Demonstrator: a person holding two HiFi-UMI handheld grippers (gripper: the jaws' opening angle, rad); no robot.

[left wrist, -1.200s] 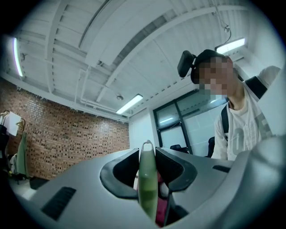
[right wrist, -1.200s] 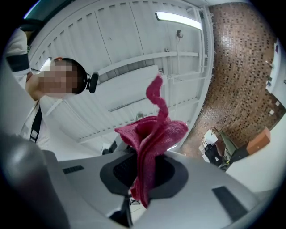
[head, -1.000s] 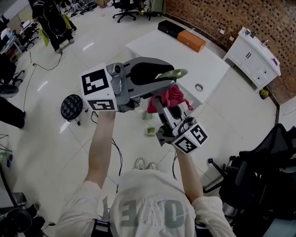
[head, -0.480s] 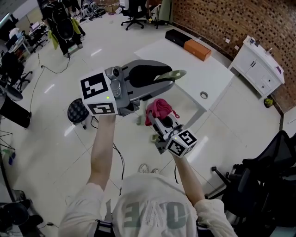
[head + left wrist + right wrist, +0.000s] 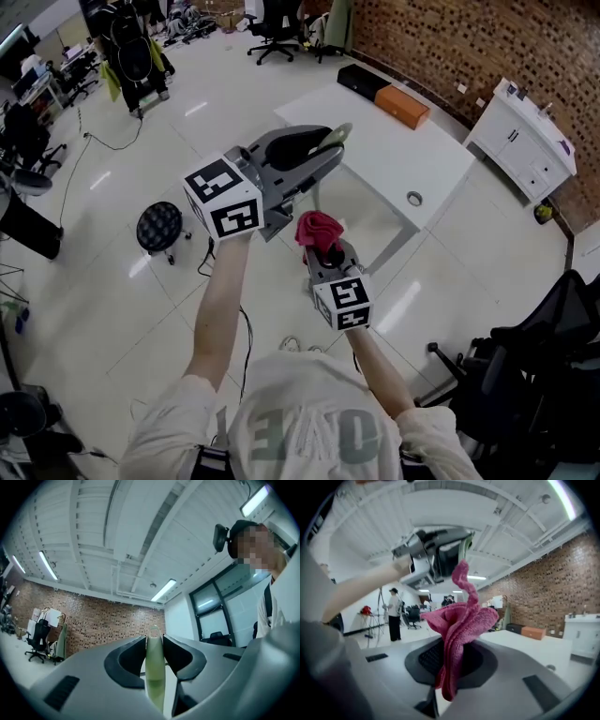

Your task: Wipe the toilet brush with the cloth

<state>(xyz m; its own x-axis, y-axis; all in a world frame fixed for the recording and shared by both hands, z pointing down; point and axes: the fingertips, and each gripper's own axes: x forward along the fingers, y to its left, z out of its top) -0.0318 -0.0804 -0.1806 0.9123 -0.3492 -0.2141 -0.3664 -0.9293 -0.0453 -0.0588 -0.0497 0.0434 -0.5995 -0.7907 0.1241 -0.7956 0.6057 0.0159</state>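
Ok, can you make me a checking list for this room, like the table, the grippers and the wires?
Surface: white table, mostly bare.
Job's things: pale green toilet brush handle and pink cloth, both held up, apart.
Clutter: black box, orange box and small ring on the table.
Grippers: left gripper shut on the handle; right gripper shut on the cloth.
Cables: black cable on the floor.
Surroundings: brick wall, white cabinet, round black stool.
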